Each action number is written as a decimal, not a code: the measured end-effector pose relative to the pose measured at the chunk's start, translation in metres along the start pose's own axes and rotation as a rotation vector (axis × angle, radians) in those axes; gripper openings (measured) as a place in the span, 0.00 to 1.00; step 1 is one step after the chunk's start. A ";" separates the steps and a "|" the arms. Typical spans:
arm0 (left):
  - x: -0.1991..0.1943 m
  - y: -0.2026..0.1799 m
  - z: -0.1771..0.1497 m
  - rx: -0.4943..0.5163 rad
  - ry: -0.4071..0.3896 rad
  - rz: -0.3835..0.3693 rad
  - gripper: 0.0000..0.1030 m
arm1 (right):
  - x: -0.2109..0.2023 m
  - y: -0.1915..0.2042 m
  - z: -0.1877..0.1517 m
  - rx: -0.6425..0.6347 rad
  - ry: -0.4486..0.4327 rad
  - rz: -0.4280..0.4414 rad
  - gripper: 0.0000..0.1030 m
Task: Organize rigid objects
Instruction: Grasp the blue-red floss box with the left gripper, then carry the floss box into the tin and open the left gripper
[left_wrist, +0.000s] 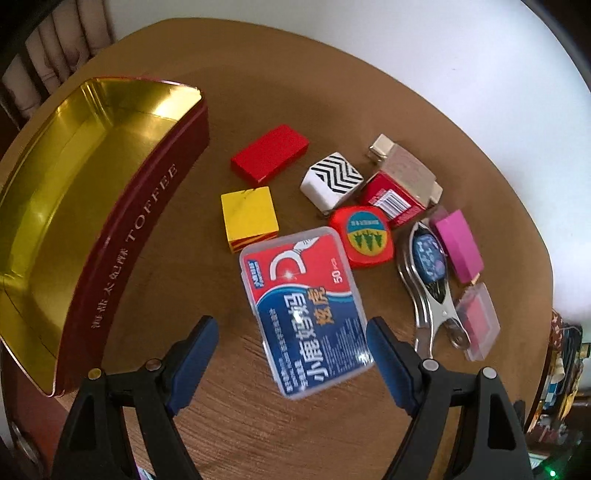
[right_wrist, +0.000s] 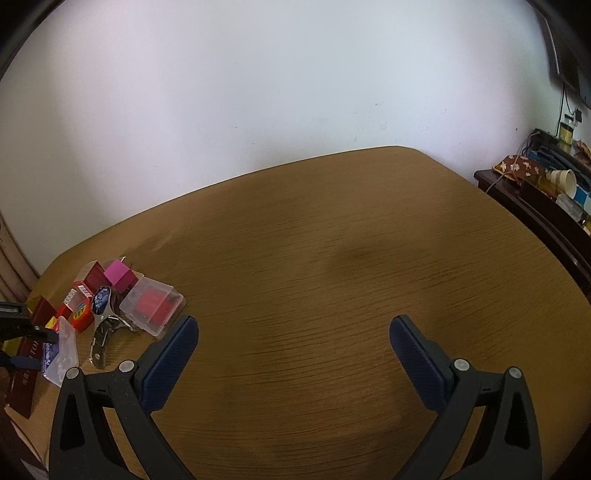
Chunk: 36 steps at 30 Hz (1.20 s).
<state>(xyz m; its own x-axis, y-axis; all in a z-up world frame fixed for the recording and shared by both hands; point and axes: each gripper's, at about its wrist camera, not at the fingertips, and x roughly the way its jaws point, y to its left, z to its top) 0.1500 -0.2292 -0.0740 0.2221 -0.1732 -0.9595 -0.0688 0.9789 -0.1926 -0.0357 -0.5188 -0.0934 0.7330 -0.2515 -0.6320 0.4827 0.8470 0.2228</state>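
**Floss box lined up between the left tongs, tin waiting empty**

The table (right_wrist: 332, 258) carries everything on its left part; the wide bare stretch in front of the right gripper (right_wrist: 291, 358) gives that hand nothing to do. Its jaws stand wide apart, holding nothing, hovering over bare wood, probably parked out of the way while the other hand works.

The tin (left_wrist: 122, 236), lidless and marked TOFFEE, sits at the far left with its gold inside empty. I take it as the place the loose items are meant to go, which would explain why it lies open just beside the pile.

The floss box (left_wrist: 303, 310) is the largest loose piece and the nearest, lying flat and skewed on the table. The left gripper (left_wrist: 291, 354) has its jaws spread wide on either side of the box's near end, not closed on it; whether a pad already touches its edge I cannot tell. The skew means the jaws may catch it corner to corner.

Behind lie the red block (left_wrist: 269, 155), yellow block (left_wrist: 249, 218), chevron cube (left_wrist: 332, 177), tape measure (left_wrist: 364, 236), pink block (left_wrist: 458, 243), the clip (left_wrist: 428, 280) and a small clear case (left_wrist: 476, 321), crowded close together.
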 end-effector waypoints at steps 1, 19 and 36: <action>0.003 0.001 0.002 -0.008 0.009 -0.012 0.82 | 0.000 -0.001 0.000 0.003 0.002 0.005 1.00; 0.039 0.008 0.013 0.045 -0.014 0.091 0.61 | 0.010 -0.003 -0.003 0.041 0.054 0.062 1.00; -0.002 0.048 -0.028 0.157 -0.039 -0.023 0.61 | 0.021 0.024 0.000 -0.112 0.139 0.209 1.00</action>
<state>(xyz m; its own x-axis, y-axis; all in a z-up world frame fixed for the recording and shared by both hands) 0.1192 -0.1849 -0.0874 0.2601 -0.1944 -0.9458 0.0886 0.9802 -0.1771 -0.0086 -0.5039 -0.1015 0.7344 -0.0059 -0.6787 0.2662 0.9223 0.2800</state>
